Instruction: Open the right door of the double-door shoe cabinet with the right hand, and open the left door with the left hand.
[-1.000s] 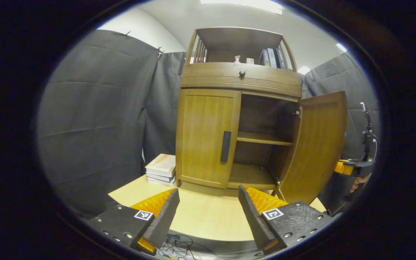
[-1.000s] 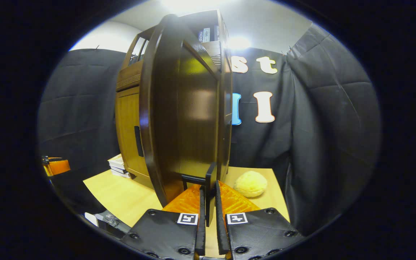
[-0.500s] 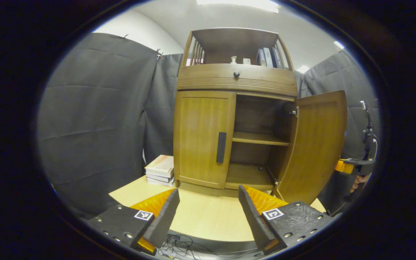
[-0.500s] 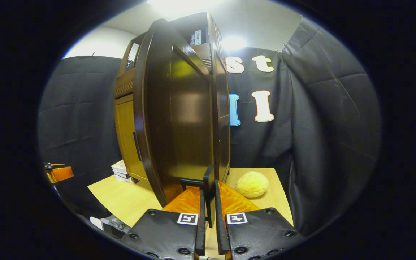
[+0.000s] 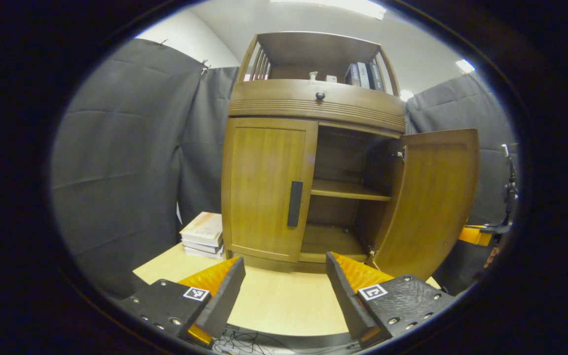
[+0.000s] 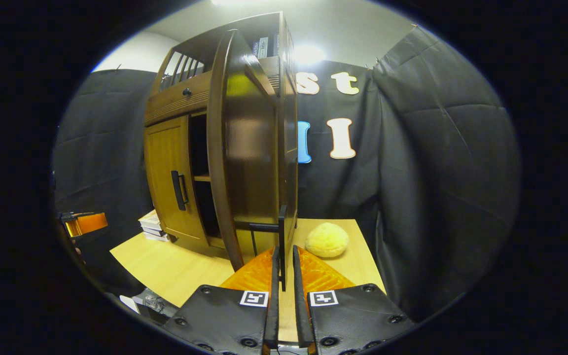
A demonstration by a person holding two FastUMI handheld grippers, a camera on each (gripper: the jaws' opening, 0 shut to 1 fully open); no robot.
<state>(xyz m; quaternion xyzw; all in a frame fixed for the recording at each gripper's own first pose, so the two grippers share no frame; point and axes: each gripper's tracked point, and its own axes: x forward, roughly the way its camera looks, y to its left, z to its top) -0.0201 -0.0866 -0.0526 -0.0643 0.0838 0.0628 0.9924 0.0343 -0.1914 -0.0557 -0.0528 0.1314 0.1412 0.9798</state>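
The wooden shoe cabinet [image 5: 313, 106] stands on the table. Its left door [image 5: 264, 187] is closed, with a dark vertical handle [image 5: 294, 203]. The right door [image 5: 432, 197] is swung wide open, showing an inner shelf [image 5: 348, 190]. My left gripper [image 5: 285, 260] is open, held back from the left door over the table. In the right gripper view, my right gripper [image 6: 284, 251] is shut on the right door's handle [image 6: 282, 231], with the right door [image 6: 249, 148] edge-on just ahead. The right gripper [image 5: 481, 234] also appears past the open door in the left gripper view.
A stack of books [image 5: 204, 234] lies left of the cabinet. A pale yellow round object [image 6: 327, 240] sits on the table [image 5: 284, 305] to the cabinet's right. Books [image 5: 360, 74] stand on the top shelf. Cables [image 5: 244, 340] hang below the table's front edge.
The right door has swung wider with my right gripper on its handle, and the cabinet's inside now shows in the right gripper view. My left gripper has edged closer to the cabinet, staying open.
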